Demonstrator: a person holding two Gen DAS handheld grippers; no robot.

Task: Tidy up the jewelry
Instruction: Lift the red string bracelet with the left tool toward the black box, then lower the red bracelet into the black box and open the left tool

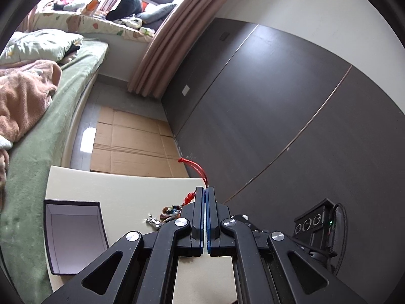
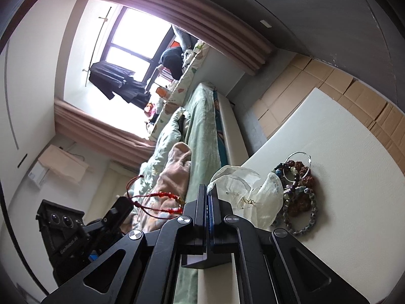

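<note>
Left tongs are pressed fully together, pinching the red braided cord bracelet with red beads. Its loop pokes out above the tips at mid-frame, and the beads dangle just left of the blue pads. In the right wrist view the same bracelet stretches across the lower left, strung from the other tool toward the right tongs.

Right tongs look closed as well, with a crumpled translucent white pouch bunched at their tips. I judge they grip its edge, though the contact itself is hard to see.

So the step in hand reads as bagging: bracelet lifted in one tool, pouch held by the other. The next move calls for finding the pouch mouth and feeding the cord in without snagging the loose loop, and that film looks limp, so it may collapse shut.

Around them, on the pale cream table, a heap of beaded bracelets and a thin silver hoop sits at right, just beside the pouch. In the left view an open dark-rimmed cardboard box with white lining waits at lower left, well apart from the jewelry. The green-covered bed runs along the table's edge.
</note>
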